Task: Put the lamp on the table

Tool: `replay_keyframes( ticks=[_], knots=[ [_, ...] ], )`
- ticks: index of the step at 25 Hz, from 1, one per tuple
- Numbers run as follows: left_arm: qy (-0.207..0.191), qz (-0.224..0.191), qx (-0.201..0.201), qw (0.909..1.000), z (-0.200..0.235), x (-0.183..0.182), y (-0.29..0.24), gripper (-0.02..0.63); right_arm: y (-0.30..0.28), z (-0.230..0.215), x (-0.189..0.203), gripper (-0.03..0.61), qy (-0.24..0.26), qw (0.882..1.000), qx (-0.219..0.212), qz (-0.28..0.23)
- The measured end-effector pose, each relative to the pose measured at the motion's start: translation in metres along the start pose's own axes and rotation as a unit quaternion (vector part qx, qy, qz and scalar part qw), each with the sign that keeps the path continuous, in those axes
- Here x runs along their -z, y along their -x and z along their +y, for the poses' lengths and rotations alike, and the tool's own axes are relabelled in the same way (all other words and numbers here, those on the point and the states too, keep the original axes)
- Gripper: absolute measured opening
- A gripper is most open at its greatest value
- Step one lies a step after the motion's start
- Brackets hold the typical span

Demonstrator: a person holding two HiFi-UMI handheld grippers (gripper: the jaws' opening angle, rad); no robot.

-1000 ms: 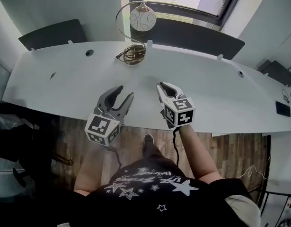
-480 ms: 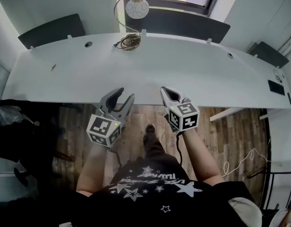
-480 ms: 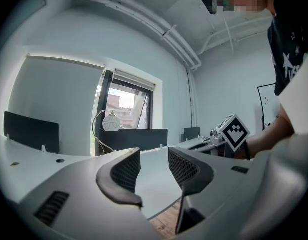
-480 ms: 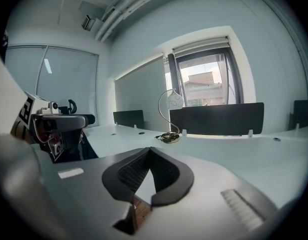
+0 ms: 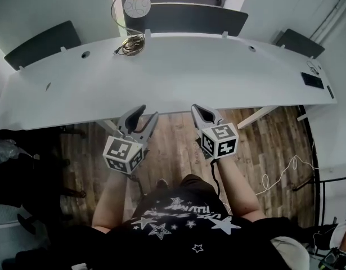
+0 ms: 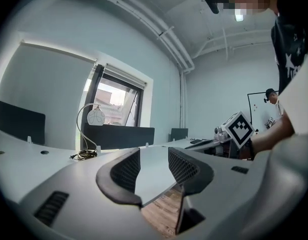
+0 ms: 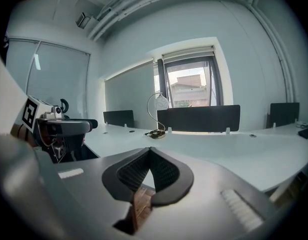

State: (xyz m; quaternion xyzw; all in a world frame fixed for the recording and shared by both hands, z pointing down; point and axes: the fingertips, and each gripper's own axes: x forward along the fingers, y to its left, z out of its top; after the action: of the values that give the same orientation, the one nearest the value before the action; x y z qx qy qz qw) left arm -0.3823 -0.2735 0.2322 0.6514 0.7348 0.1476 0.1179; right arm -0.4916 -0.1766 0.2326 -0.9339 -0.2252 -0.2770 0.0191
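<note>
The lamp [image 5: 136, 5] has a white globe on a thin curved wire arm. It stands at the far left edge of the white table [image 5: 218, 77], with its coiled cord [image 5: 132, 45] at its foot. It also shows far off in the left gripper view, lamp [image 6: 95, 117], and in the right gripper view, lamp [image 7: 162, 103]. My left gripper [image 5: 140, 116] is open and empty, over the floor just short of the table's near edge. My right gripper [image 5: 196, 110] hangs beside it, shut on nothing. Both are far from the lamp.
Dark divider screens [image 5: 187, 20] stand along the table's far side, under a window. A dark flat device [image 5: 311, 80] lies at the table's right end. Wooden floor [image 5: 173, 145] lies under the grippers, with a loose cable [image 5: 285, 170] to the right. Another person [image 6: 271, 96] stands far off.
I have backed away from the table. Both grippers, earlier over its near edge, now hang over the floor. The right gripper's jaws have closed.
</note>
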Motion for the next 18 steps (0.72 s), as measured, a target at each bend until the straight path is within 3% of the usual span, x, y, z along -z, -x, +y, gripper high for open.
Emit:
replay_keyframes(
  ticks=[11,18],
  knots=[
    [-0.010,-0.008,-0.014,0.9998,-0.053,-0.007,0.001,0.171,0.046,-0.016,0.008,0.000,0.000,1.000,-0.010,0.000],
    [-0.020,-0.008,-0.036,0.9991,-0.103,-0.002,0.013,0.057,0.093,-0.016,0.025,0.002,0.004,0.999,-0.033,0.003]
  ],
)
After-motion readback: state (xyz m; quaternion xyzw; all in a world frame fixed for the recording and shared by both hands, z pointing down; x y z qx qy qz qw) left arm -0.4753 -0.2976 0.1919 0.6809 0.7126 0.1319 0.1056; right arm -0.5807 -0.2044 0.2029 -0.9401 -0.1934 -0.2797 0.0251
